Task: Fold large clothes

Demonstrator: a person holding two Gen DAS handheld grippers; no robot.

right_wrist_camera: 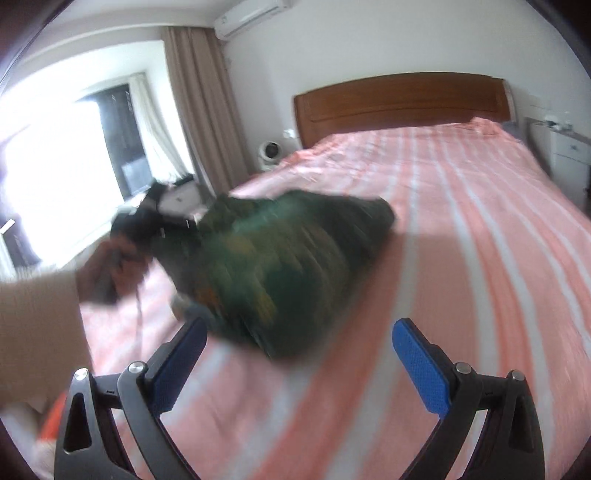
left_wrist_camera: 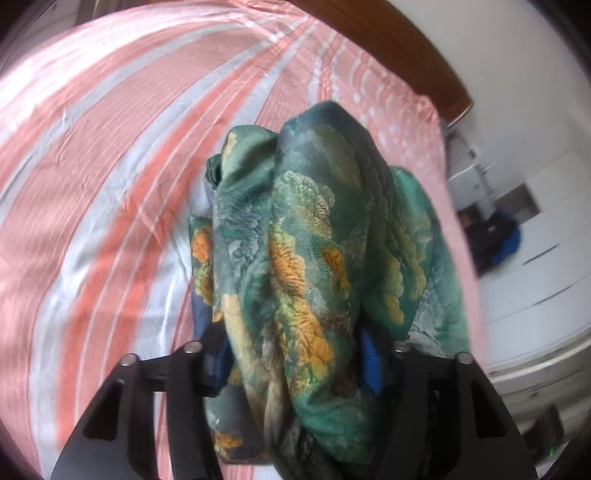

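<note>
Green silky fabric printed with yellow and orange blooms, the garment (left_wrist_camera: 306,258) is bunched into a thick wad that rises straight up out of the left claw (left_wrist_camera: 295,354). That claw is closed on the cloth: its blue pads (left_wrist_camera: 371,365) press in from both sides and the folds spill over the black finger frames, hiding most of the grip. In the right wrist view the same garment (right_wrist_camera: 280,266) shows as a blurred dark green bundle, low over the bed, with the left claw (right_wrist_camera: 147,218) at its far left end and the person's left hand (right_wrist_camera: 110,269) gripping the handle, a beige sleeve (right_wrist_camera: 37,332) behind it.

The right claw (right_wrist_camera: 299,347) stands wide open with nothing between its blue pads (right_wrist_camera: 421,369); it is near the bundle's near edge, apart from it.

Beneath lies the bed, covered by a bedsheet (right_wrist_camera: 461,221) striped in salmon pink, pale grey and white. A brown wooden headboard (right_wrist_camera: 402,99) closes the far end. Beside it stand a white nightstand (right_wrist_camera: 569,147) on one side and a small round white fan (right_wrist_camera: 271,151) on the other. Beige curtains (right_wrist_camera: 199,110) hang by a bright window (right_wrist_camera: 55,155), and a white air conditioner (right_wrist_camera: 251,14) sits high on the wall.
</note>
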